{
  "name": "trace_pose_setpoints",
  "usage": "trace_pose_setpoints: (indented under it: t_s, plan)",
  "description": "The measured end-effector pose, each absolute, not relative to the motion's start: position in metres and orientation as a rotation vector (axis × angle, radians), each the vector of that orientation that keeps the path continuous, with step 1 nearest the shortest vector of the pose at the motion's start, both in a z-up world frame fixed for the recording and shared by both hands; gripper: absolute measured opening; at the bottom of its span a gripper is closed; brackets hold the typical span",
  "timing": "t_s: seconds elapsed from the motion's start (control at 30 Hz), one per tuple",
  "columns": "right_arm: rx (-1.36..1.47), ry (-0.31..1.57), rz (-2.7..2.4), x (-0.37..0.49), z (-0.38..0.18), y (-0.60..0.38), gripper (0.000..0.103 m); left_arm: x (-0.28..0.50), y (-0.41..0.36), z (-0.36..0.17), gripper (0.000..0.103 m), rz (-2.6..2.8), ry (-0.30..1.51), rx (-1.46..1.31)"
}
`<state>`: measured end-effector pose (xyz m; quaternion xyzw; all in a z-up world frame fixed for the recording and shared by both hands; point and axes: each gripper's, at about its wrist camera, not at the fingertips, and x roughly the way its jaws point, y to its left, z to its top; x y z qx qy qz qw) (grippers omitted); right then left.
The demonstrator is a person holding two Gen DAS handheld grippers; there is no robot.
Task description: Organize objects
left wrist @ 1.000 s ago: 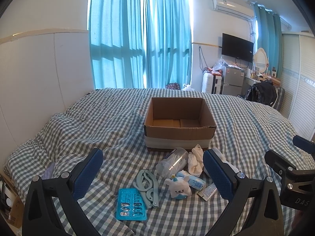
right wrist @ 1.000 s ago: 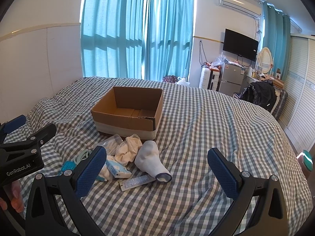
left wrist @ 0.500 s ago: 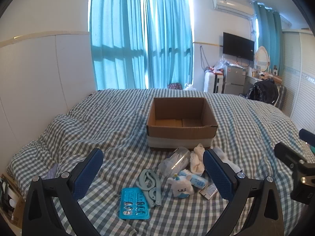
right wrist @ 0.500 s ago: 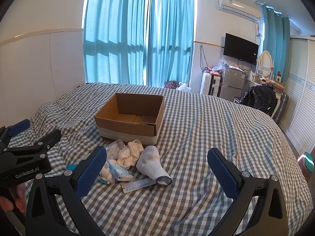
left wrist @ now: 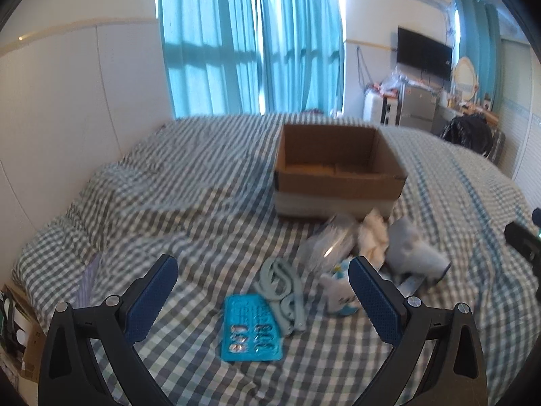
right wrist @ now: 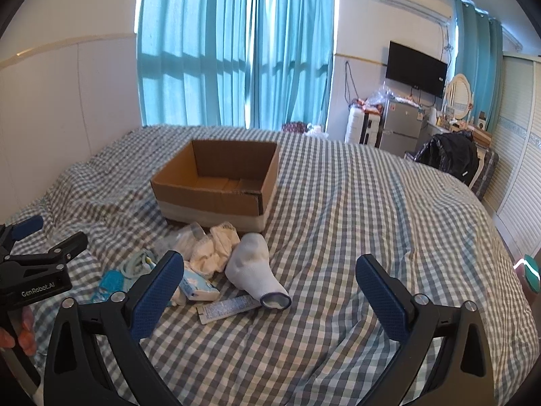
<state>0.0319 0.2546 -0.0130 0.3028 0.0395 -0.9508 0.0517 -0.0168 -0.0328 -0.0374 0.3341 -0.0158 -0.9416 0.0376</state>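
An open, empty cardboard box [left wrist: 338,172] [right wrist: 216,186] stands on the checked bed. In front of it lies a pile: a blue pill blister card [left wrist: 250,331], pale blue plastic clips [left wrist: 280,291], a clear plastic cup [left wrist: 328,243], crumpled white cloth [right wrist: 216,247], a white sock [right wrist: 257,274], a small white and blue toy [left wrist: 338,294], a tissue pack [right wrist: 196,286] and a flat sachet [right wrist: 230,308]. My left gripper [left wrist: 262,301] is open and empty above the pile's left part. My right gripper [right wrist: 270,294] is open and empty above the sock.
The checked bedspread [right wrist: 372,237] spreads wide to the right of the pile. A white wall panel [left wrist: 84,101] runs along the left of the bed. Blue curtains, a TV, a fridge and a dark bag [right wrist: 449,159] stand beyond the bed.
The left gripper has swung left and is blurred with motion, so the box and pile sit further right in its view. The right gripper has drawn back and risen a little. Both stayed open.
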Motion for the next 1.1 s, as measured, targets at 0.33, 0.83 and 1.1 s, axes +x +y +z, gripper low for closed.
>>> trace_pose_setpoints:
  t_s: [0.33,0.83,1.1]
  plan:
    - [1.124,0.172,-2.76,-0.02,-0.064,0.248,0.094,-0.034,-0.039,-0.119,0.096,-2.735,-0.194,1.353]
    - [1.31,0.216,-2.528,-0.092,-0.123,0.229,0.092,-0.067,-0.054,-0.181,0.095,-2.641,-0.153,1.665]
    - [1.42,0.215,-2.445,-0.108,-0.154,0.221,0.07,-0.068,-0.053,-0.175,0.073,-2.702,-0.032,1.668]
